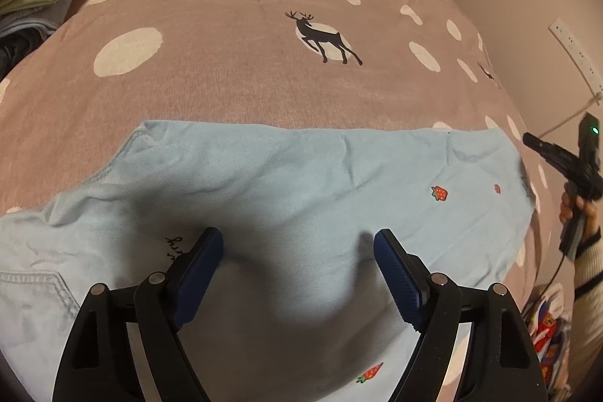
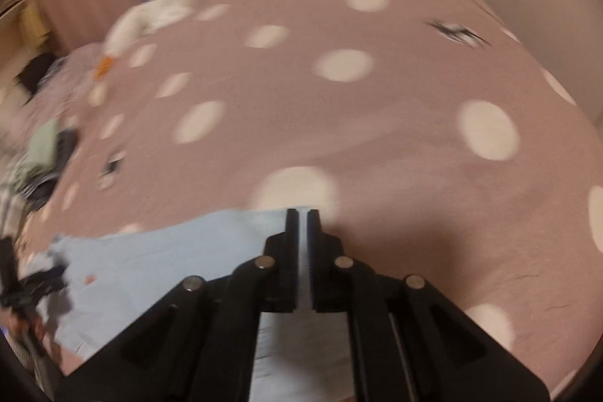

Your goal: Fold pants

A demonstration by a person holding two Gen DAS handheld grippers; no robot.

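while the light blue pants (image 1: 286, 176) lie spread across the bed (image 1: 226, 81), over its pink dotted cover, the step in hand looks like carrying one end over to make a fold. the right hand-held gripper (image 2: 302, 213) has its jaws nearly together, with a strip of pale blue cloth between them at the edge of the garment, so it seems to be pinching the fabric; that view is blurred, so how deep the bite goes is hard to tell. the left hand-held gripper (image 1: 297, 240) hangs wide open just above the middle of the pants, holding nothing; whether its tips touch the cloth is unclear.

to do this well, i judge the left one should either press down along the intended crease or take the matching edge, so both ends travel together. the cloth is soft and wrinkles easily, so lift only enough to clear the layer beneath, keep it taut, and lay the edges square. a shallow pinch could slip.
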